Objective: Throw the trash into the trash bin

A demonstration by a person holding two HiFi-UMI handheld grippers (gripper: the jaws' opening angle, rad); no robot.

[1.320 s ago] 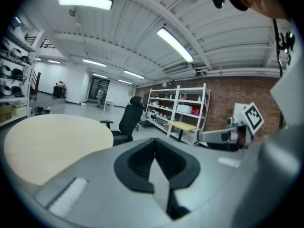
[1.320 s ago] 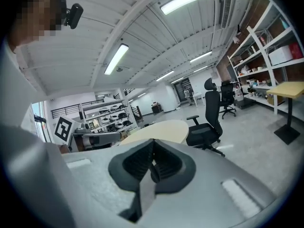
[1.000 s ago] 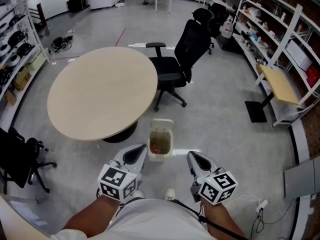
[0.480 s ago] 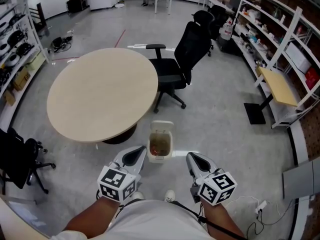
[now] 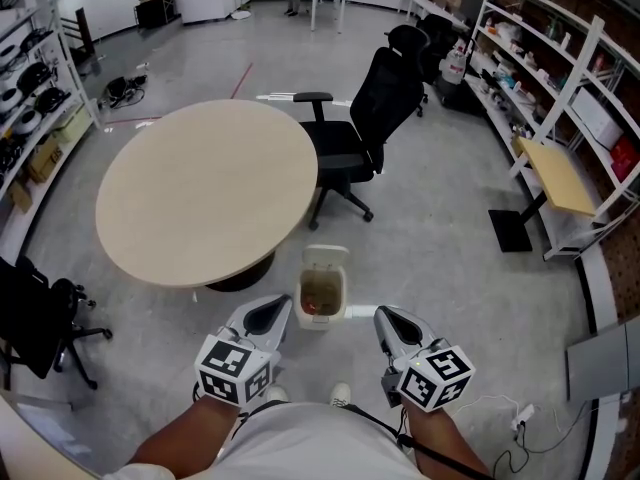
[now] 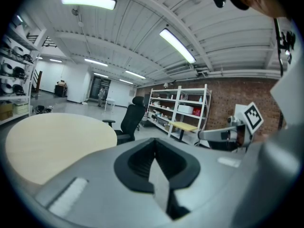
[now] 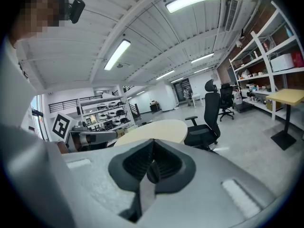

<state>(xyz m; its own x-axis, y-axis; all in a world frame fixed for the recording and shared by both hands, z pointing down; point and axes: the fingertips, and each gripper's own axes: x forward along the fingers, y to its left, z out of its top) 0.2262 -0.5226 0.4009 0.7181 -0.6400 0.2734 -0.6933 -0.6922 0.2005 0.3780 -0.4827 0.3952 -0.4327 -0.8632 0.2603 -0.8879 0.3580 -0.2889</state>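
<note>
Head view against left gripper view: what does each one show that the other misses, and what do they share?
Only the head view: the open bin on the floor, just ahead of the left gripper and the right gripper. Only the left gripper view: ceiling lights, a brick wall, and the left tongs close up, shut on nothing. Both: the round table, the black chair, the shelves and the right gripper.
</note>
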